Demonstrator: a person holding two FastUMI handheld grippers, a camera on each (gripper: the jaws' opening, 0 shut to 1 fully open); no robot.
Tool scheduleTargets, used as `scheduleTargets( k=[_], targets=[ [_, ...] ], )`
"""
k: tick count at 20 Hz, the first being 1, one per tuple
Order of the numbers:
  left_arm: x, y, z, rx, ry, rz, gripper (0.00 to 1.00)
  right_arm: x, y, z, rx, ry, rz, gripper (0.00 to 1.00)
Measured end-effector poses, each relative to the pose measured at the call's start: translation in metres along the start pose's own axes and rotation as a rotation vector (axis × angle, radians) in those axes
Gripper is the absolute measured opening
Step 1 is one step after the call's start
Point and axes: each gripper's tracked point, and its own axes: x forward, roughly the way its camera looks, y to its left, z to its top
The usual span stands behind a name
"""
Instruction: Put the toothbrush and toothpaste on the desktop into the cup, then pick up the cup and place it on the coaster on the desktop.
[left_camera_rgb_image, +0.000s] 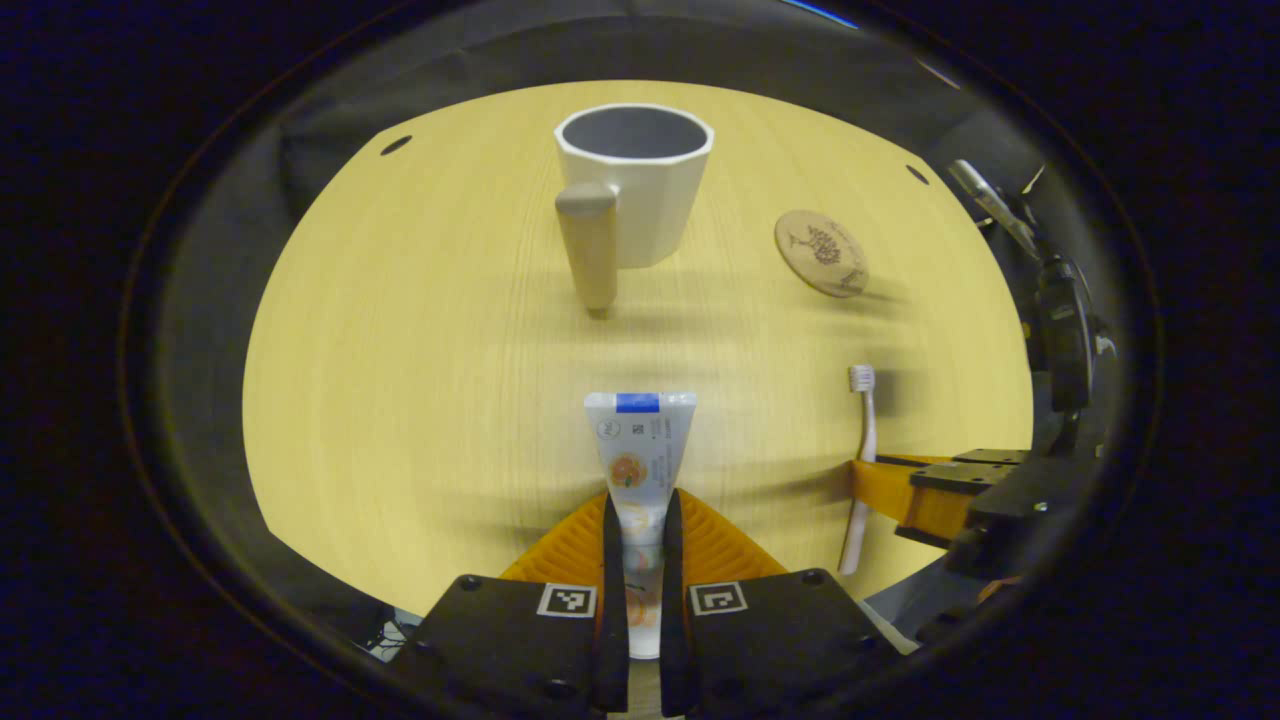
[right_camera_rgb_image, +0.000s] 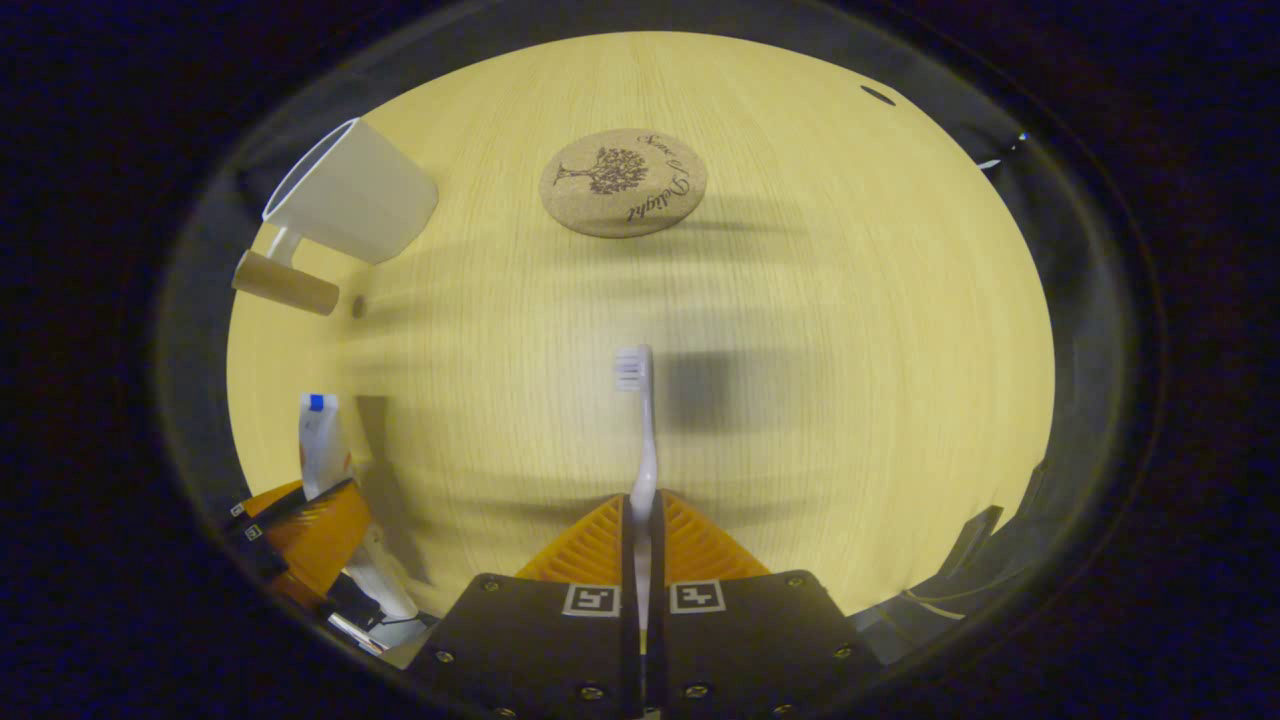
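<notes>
Toothpaste (left_camera_rgb_image: 640, 450) sits clamped between the jaws of the left gripper (left_camera_rgb_image: 640, 525), which are drawn in to the width of the tube, both fingers pressing its lower part while the crimped, blue-banded end points toward 12 o'clock above the table (left_camera_rgb_image: 420, 380). In the right gripper view, the right gripper (right_camera_rgb_image: 641, 515) has its jaws nearly together, pinching the thin handle of the toothbrush (right_camera_rgb_image: 640, 420); the bristle head points to 12 o'clock.

From the left gripper view, the white cup (left_camera_rgb_image: 640, 185) stands upright at 12 o'clock, well apart from the tube, mouth open, its wooden handle facing the camera. The round cork coaster (left_camera_rgb_image: 821, 252) lies flat at about 1 o'clock, near the cup but not touching it. The other gripper comes in from 3 o'clock with the brush.

From the right gripper view, the coaster lies at 12 o'clock, the cup at 10 o'clock, and the left gripper with the tube at 8 o'clock. Bare wood lies between the held things and the cup.

The table is pale wood grain with soft shadows across it and small dark slots near its far edge. Dark cloth surrounds it.
</notes>
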Motion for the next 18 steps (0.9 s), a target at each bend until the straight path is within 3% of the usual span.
scheduleTargets(
  k=[9, 18],
  targets=[
    [-0.094, -0.014, 0.112, 0.014, -0.214, -0.056, 0.19, -0.001, 0.0, -0.001, -0.001, -0.025, 0.012, 0.04],
    [-0.111, 0.013, 0.261, 0.025, -0.387, 0.001, 0.2, 0.0, -0.001, -0.001, -0.003, -0.052, 0.024, 0.04]
  ],
)
